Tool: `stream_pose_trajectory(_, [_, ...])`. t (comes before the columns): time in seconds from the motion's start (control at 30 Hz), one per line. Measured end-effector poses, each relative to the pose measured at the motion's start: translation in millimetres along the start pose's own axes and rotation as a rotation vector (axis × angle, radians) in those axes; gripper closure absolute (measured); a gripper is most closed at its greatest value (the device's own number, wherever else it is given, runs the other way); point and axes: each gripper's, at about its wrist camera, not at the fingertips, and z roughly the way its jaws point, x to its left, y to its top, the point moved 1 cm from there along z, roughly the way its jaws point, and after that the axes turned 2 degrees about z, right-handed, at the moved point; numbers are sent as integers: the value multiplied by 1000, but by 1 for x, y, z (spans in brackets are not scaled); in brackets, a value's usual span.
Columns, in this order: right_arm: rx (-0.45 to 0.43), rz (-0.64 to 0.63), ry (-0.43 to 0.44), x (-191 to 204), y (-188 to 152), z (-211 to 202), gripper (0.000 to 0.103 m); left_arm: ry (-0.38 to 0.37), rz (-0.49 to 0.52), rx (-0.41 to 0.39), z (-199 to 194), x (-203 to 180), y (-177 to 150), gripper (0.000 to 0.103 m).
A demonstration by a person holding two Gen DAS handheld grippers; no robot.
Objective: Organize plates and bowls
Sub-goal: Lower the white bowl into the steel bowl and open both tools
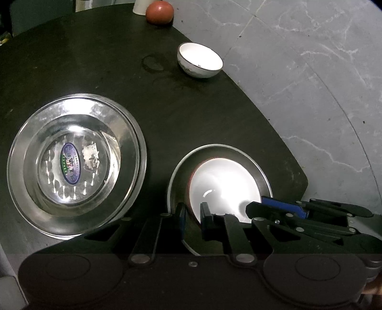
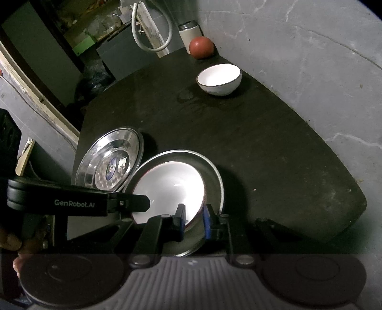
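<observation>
**Both grippers on the red-rimmed bowl in the near metal plate**

Currently a white ceramic bowl with a red outer rim point(image 1: 224, 183) sits inside a shallow dull-metal plate point(image 1: 253, 159) at the near right part of the dark rounded tabletop point(image 1: 119, 59). Left gripper point(image 1: 193, 218) straddles the bowl's near left rim: one finger outside the wall, one inside, narrow gap, pinching the rim as far as the view shows. Right gripper point(image 2: 193, 219) does the same on the near right rim, black finger inside the bowl, blue-padded finger point(image 2: 206, 223) outside, close together on the wall. Actual contact on either pad is hard to confirm. The right gripper's linkage also shows at the right of the left wrist view, reaching into the bowl.

Left of this plate lies a shiny stainless-steel plate with a blue oval sticker point(image 1: 76, 164), its rim just beside the dull plate's rim in the right wrist view; cannot tell if they touch.

Far on the table, near the right edge, stands a small white porcelain bowl with a dark rim line point(image 1: 200, 60), upright and well apart from the plates. Beyond it, at the far edge, a red tomato point(image 1: 159, 12) sits beside a white cylindrical cup point(image 2: 189, 33). Grey marbled floor point(image 1: 310, 71) lies to the right.
</observation>
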Motion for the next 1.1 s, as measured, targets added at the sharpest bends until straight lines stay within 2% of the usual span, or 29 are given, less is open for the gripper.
stream_pose_trajectory(0.43, [8,-2,-10,2,2,2,81,5,19,17,2,-2,4,88])
stream_pose_trajectory(0.7, [3,7,-5,0,3,-1,78,3,35,3,-5,-5,9,75])
stream_pose_trajectory(0.93, [-25,13,3,-2,6,-8,72,-4,25,-29,-15,-3,16,70])
stream_pose_trajectory(0.97, [-35,14,4,-2,7,-10,72,-7,24,-37,-17,-2,18,68])
stream_pose_trajectory(1.07, [-62,24,-2,-5,9,-15,65,16,30,-71,-22,-3,25,49])
stream_pose_trajectory(1.1, [-71,29,-2,-6,10,-17,62,19,30,-82,-24,-2,27,47])
